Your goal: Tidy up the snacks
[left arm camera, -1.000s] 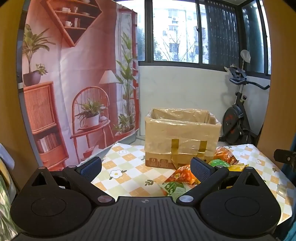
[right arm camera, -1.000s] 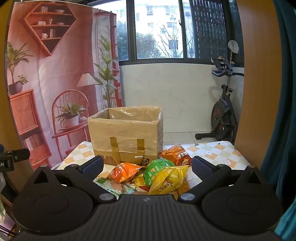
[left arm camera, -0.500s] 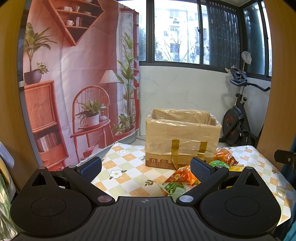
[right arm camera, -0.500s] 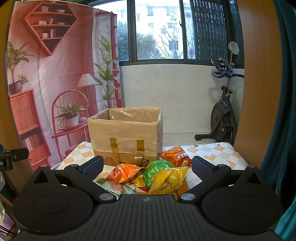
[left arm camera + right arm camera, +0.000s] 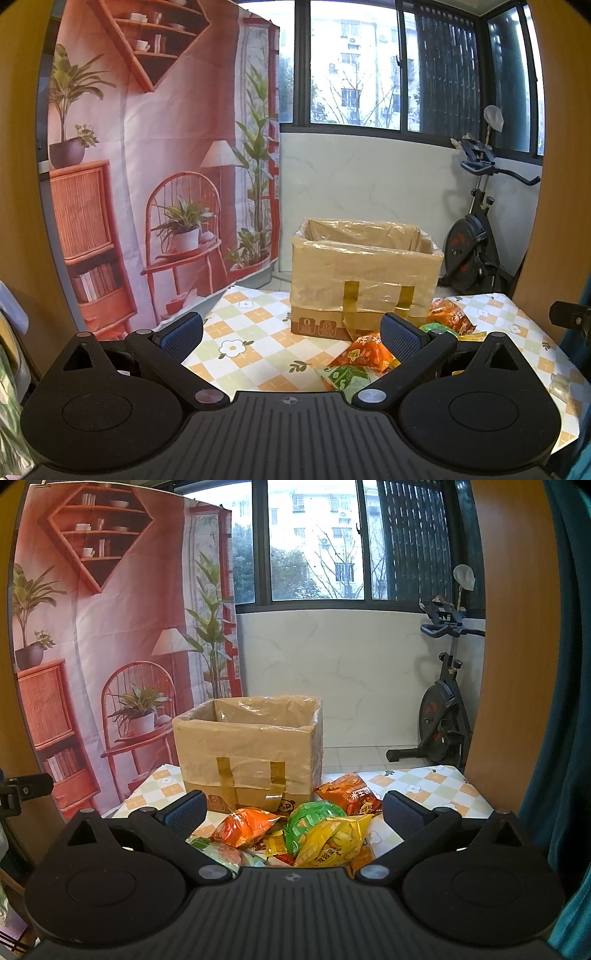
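Zero snacks boxed as far as you can see: the snack packets (image 5: 295, 830) all lie heaped on the tabletop (image 5: 251, 332) just before the cardboard box (image 5: 247, 753). Your left gripper (image 5: 291, 328) and right gripper (image 5: 293, 806) hover, fingers wide apart, holding nothing.

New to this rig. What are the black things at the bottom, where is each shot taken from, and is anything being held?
No robot arm: a person carries a two-finger gripper in each hand, each with a fisheye camera looking along its fingers. One picture is from the left gripper, the other from the right gripper. The black shapes are the grippers' own bodies and fingers. Both are open and hold nothing. On the checkered tablecloth stands a lined cardboard box, open on top. In front of it lie snack bags: orange, green, yellow and others.
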The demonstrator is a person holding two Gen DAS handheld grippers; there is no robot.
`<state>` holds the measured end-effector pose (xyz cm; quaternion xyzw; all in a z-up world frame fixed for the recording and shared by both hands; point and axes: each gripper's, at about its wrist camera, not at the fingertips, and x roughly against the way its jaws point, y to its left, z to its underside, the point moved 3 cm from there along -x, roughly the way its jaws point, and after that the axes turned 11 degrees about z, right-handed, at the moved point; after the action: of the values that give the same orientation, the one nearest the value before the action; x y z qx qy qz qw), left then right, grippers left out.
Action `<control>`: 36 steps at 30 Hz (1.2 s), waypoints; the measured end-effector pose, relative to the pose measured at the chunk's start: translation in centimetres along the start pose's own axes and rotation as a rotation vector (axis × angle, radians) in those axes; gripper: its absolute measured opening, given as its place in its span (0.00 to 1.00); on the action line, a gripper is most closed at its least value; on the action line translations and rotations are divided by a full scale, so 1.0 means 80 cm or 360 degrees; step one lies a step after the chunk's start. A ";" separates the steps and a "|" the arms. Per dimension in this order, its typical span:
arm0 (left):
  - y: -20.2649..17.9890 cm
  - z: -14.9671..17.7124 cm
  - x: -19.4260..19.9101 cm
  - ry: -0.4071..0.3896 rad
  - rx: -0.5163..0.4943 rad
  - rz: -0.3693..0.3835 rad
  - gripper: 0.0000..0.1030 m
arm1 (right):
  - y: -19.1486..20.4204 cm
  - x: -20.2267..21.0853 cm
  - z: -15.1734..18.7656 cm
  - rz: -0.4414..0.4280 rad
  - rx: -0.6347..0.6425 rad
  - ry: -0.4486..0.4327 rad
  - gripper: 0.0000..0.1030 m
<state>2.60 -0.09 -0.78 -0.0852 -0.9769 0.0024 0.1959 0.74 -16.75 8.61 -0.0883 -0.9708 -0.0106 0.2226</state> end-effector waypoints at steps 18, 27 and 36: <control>0.001 0.001 -0.001 0.0003 0.0009 0.0004 1.00 | -0.001 0.000 -0.001 0.0005 0.0006 -0.0011 1.00; 0.002 0.002 -0.001 0.0004 0.0015 0.0010 1.00 | -0.001 0.000 0.000 0.0004 0.0009 -0.0010 1.00; 0.003 0.002 -0.001 0.0006 0.0019 0.0013 1.00 | -0.001 0.000 0.000 0.0004 0.0010 -0.0010 1.00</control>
<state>2.64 0.14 -1.01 -0.0879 -0.9762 0.0086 0.1982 0.74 -16.81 8.59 -0.0888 -0.9714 -0.0070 0.2199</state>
